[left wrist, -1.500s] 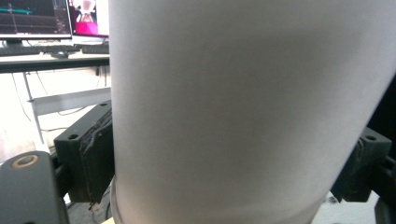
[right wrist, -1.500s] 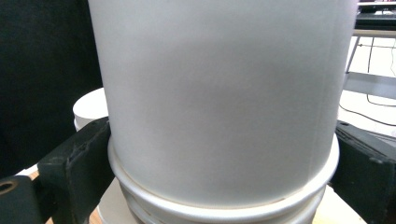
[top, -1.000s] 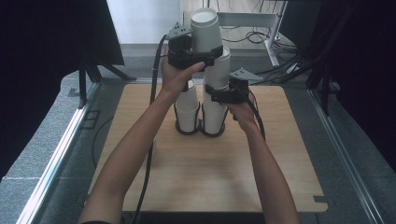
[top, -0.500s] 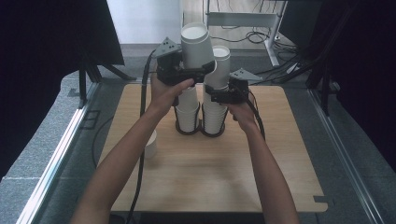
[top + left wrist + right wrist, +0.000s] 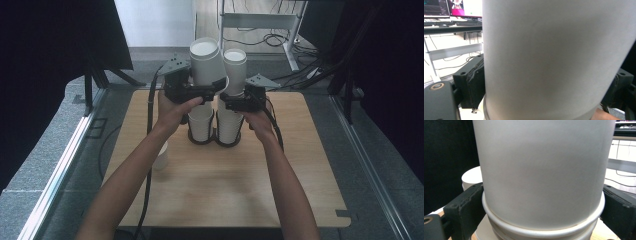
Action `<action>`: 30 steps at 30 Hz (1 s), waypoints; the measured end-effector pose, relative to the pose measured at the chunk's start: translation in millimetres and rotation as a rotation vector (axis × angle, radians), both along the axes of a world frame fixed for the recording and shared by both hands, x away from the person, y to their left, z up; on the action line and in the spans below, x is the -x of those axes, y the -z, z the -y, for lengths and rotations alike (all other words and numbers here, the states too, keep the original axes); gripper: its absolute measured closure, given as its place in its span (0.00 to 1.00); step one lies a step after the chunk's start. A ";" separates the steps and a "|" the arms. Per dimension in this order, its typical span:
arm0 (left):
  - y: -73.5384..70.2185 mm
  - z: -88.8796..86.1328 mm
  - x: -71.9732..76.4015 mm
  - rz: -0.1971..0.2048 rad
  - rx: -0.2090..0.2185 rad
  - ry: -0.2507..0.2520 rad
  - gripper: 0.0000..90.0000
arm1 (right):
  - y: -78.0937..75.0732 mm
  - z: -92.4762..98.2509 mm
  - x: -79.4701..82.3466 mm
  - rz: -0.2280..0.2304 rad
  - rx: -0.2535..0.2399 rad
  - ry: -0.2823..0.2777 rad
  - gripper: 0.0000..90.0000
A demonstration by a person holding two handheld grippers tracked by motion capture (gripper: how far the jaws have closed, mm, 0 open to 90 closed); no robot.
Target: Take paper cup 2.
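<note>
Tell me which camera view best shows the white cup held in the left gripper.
The high view: the cup shows whole, tilted, open mouth up, clamped by the left gripper. The left gripper view gives just its blank wall up close.

No legible text, label, brand, number or sign is found in any view.

The white paper cups (image 5: 206, 60) are seen to be plain, with no print on their walls in the high view or in either gripper view. In the left gripper view, two lit monitor screens (image 5: 436, 7) are seen at the upper left, with coloured patches and thin lines of what may be writing, but the marks are too small and blurred to be read. The grey plates (image 5: 174, 64) on the grippers carry no markings that can be made out, and nothing is printed on the wooden tabletop (image 5: 300, 165).
</note>
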State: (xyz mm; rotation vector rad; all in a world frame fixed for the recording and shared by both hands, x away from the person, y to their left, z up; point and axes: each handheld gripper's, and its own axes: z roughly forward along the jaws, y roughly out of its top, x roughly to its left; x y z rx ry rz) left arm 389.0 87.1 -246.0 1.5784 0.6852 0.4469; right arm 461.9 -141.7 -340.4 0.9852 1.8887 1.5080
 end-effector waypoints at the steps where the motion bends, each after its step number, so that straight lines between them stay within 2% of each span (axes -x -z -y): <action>1: 1.2 -0.7 0.9 0.000 0.000 0.000 0.13 | 0.0 0.0 0.0 0.000 0.000 0.000 0.03; 4: 6.4 -1.2 4.6 -0.007 0.005 0.001 0.14 | -0.5 0.4 0.9 0.007 0.010 0.002 0.03; 11: 19.9 5.8 13.8 0.002 -0.022 0.011 0.14 | 0.0 2.9 4.3 0.006 0.012 0.003 0.04; 21: 29.6 11.9 23.9 0.005 -0.044 0.021 0.13 | 4.8 14.9 13.1 0.025 0.006 0.003 0.09; 30: 38.7 8.6 32.2 -0.005 -0.025 0.035 0.13 | 6.2 28.2 25.4 0.047 0.002 0.036 0.14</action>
